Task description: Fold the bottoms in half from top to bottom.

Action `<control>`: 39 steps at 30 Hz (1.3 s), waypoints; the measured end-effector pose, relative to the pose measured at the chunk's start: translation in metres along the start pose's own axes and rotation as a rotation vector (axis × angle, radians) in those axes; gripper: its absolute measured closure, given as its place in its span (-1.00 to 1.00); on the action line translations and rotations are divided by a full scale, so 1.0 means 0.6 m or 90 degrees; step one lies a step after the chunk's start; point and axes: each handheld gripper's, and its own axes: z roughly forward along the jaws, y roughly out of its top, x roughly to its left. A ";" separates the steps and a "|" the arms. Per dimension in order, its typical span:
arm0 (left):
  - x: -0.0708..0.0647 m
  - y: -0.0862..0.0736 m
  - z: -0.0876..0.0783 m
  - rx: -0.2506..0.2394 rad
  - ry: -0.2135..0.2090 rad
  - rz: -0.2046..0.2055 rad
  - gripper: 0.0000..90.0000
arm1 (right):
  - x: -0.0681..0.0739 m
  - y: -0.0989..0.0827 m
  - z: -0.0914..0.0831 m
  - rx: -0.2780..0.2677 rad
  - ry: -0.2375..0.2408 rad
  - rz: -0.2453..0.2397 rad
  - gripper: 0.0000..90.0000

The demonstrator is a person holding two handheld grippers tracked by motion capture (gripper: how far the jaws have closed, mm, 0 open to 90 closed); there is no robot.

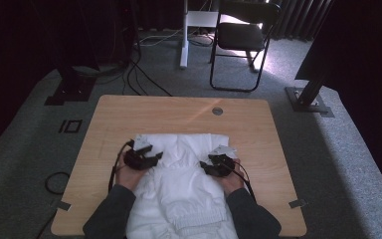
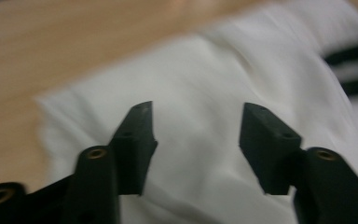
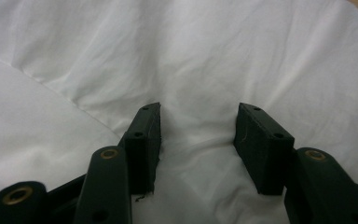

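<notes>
A white padded garment [image 1: 184, 174] lies spread on the wooden table [image 1: 129, 114], its ribbed hem toward the person. My left gripper [image 1: 155, 159] hovers over the garment's left part; in the left gripper view it [image 2: 196, 112] stands open above the white cloth [image 2: 214, 70] with nothing pinched. My right gripper [image 1: 206, 167] rests on the garment's right part. In the right gripper view its jaws [image 3: 198, 112] stand apart, pressed down onto wrinkled cloth [image 3: 200, 56] that puckers between them without being squeezed.
A round cable hole [image 1: 217, 111] sits in the table's far edge. Behind the table stand a black folding chair [image 1: 243, 35] and a white post [image 1: 184, 35], with cables on the carpet [image 1: 139, 74]. Bare wood lies left, right and beyond the garment.
</notes>
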 end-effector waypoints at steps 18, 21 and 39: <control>0.116 0.001 0.110 0.127 0.060 -0.098 -0.16 | 0.000 -0.001 0.000 -0.003 -0.001 0.005 0.12; 0.121 -0.001 0.104 0.123 0.026 -0.112 0.41 | 0.001 -0.001 -0.001 -0.002 -0.002 0.004 0.13; 0.123 0.004 0.117 0.112 0.024 -0.117 -0.08 | -0.149 0.071 -0.030 -0.001 -0.055 0.116 -0.25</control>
